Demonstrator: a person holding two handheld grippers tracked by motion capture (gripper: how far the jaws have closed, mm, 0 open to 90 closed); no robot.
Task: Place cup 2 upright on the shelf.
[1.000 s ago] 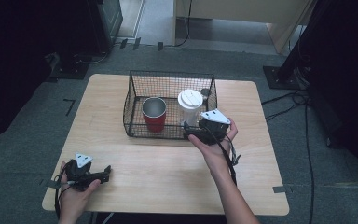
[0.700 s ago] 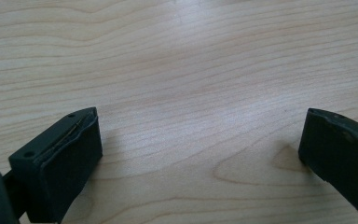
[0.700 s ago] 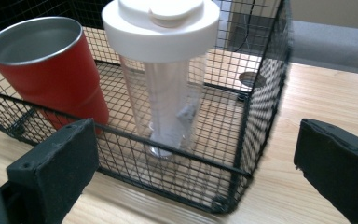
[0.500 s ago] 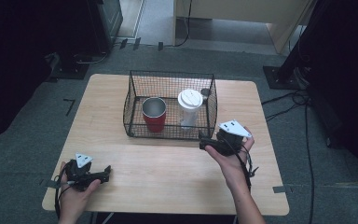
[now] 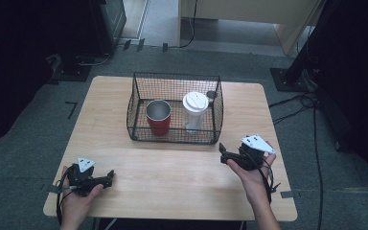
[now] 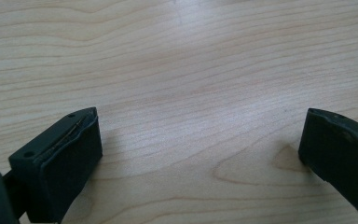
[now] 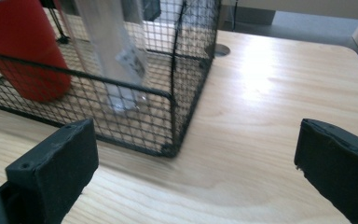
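The wire basket stood at the table's centre toward twelve o'clock, holding a red cup on its nine o'clock side and a clear lidded cup on its three o'clock side, both upright, so the placing looked done. The right gripper hung at about four o'clock from the basket, jaws wide and empty, apparently clear of the basket after letting go. The left gripper rested at seven o'clock near the table edge, jaws also wide, idle. A second earlier the right gripper was against the basket's front wall beside the lidded cup; it had since drawn back toward the person.
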